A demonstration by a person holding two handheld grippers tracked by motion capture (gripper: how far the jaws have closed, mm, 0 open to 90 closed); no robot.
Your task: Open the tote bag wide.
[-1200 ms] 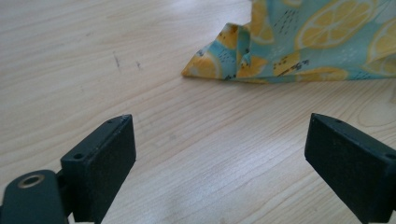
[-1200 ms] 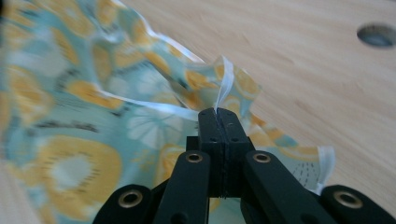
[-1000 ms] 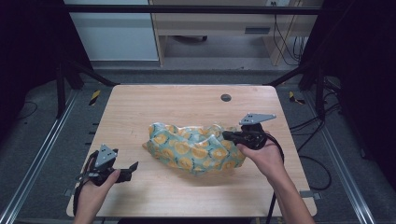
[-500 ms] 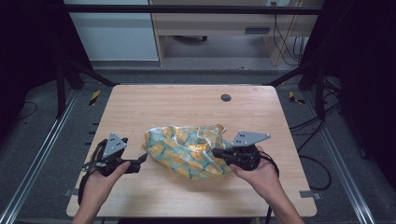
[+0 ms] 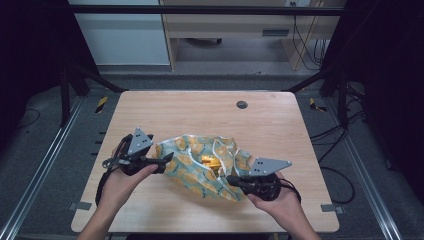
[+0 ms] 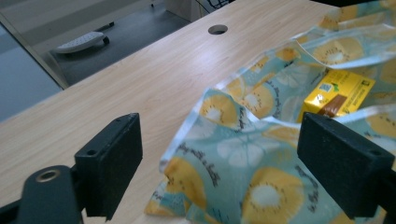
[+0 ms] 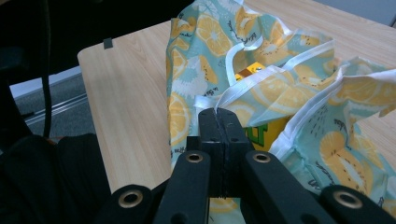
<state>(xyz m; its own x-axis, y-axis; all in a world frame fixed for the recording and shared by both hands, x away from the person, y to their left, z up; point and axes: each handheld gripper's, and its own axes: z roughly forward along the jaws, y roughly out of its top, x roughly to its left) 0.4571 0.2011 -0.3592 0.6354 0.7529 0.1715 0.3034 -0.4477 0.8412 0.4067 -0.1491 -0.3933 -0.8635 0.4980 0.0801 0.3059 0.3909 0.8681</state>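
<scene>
A cloth bag [image 5: 200,165] printed with yellow citrus slices on pale teal lies crumpled mid-table. Its mouth gapes, and a yellow box [image 5: 210,161] sits inside. My left gripper [image 5: 166,159] is at the bag's left edge. In the left gripper view it stands open [image 6: 229,158], a fold of the bag [image 6: 243,186] lies between the jaws, and the yellow box [image 6: 338,91] shows beyond. My right gripper [image 5: 232,179] is at the bag's near right side. It is shut [image 7: 218,114] on the bag's white trim [image 7: 243,88], with the box [image 7: 261,128] just behind.
The wooden table [image 5: 280,120] has a round cable hole [image 5: 242,104] near its far edge. Bare wood surrounds the bag on all sides. Dark floor, metal frame rails and cables border the table.
My right gripper has drawn toward the near edge with the bag's trim, and the mouth has opened onto the yellow box. My left gripper has moved right and forward to the bag's left edge.
</scene>
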